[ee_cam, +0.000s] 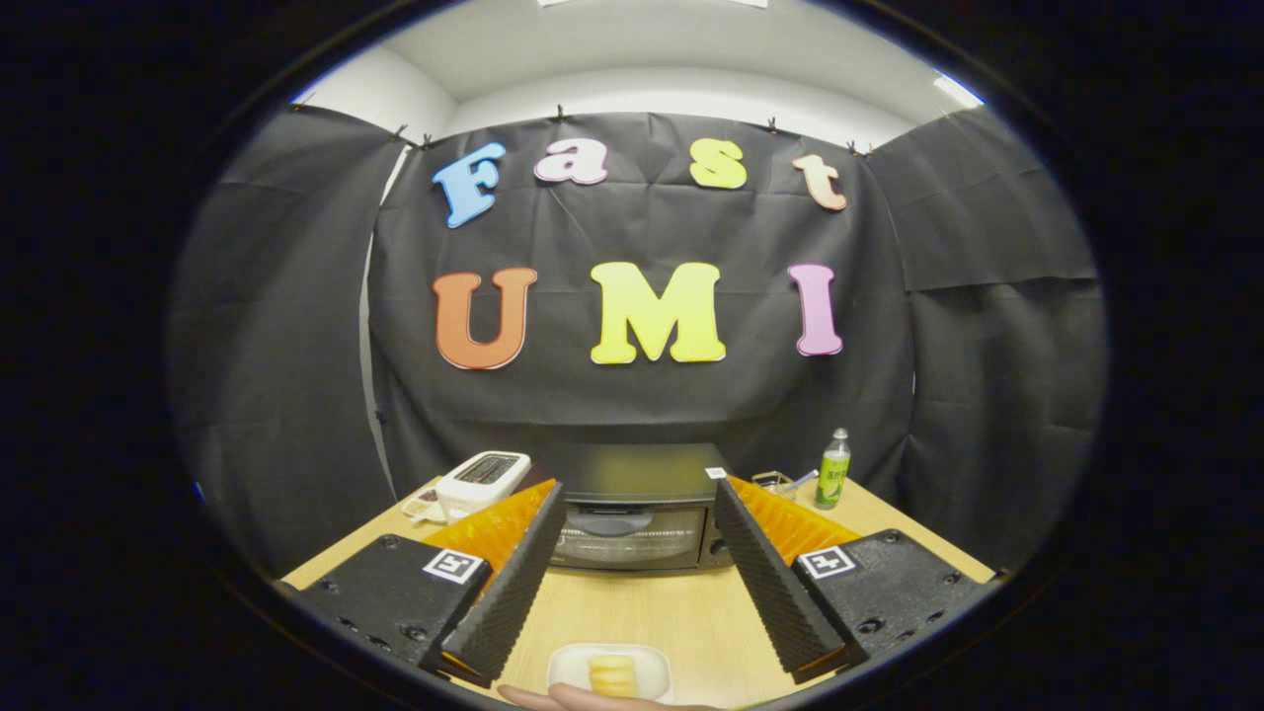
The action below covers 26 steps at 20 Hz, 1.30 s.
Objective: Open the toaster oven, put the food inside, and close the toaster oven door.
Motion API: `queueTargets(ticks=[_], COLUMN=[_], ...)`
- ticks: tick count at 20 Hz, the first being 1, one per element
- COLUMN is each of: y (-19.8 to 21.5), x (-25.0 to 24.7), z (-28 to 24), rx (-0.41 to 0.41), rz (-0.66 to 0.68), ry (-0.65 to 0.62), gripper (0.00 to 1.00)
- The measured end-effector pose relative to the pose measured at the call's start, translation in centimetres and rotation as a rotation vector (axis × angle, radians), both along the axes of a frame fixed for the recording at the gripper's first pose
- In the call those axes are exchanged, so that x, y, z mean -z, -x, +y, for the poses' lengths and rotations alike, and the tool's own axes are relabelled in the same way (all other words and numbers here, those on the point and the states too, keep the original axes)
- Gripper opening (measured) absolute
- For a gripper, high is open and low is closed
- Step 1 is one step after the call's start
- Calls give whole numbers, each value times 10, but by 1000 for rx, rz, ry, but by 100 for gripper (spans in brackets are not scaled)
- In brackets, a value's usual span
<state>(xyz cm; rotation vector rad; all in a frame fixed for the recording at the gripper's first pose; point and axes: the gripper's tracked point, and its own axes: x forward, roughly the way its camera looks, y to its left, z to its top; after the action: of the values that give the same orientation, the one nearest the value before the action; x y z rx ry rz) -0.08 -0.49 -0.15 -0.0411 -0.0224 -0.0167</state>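
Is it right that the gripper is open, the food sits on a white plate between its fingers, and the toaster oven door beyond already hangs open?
Not quite. The gripper view shows the toaster oven door closed, upright against its front. The rest holds: the gripper is open, and the food sits on the white plate between its fingers.

A wooden table (642, 607) is seen. On it, a toaster oven (637, 518) is placed at 12 o'clock, a white toaster (484, 481) at 10, a green bottle (833, 469) at 2. A white plate (568, 667) is set at 6.

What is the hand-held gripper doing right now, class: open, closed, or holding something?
Hand-held gripper: open, holding nothing; its fingers frame the closed toaster oven beyond them, with the plate of food on the table near the finger bases.
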Motion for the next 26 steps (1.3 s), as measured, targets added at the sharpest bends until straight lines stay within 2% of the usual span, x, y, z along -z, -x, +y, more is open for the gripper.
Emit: queueTargets(ticks=[16,26], y=[-13,-92], x=[7,44], z=[1,32], rx=[4,-63], rz=[12,66], ry=[-10,10], gripper=[100,100])
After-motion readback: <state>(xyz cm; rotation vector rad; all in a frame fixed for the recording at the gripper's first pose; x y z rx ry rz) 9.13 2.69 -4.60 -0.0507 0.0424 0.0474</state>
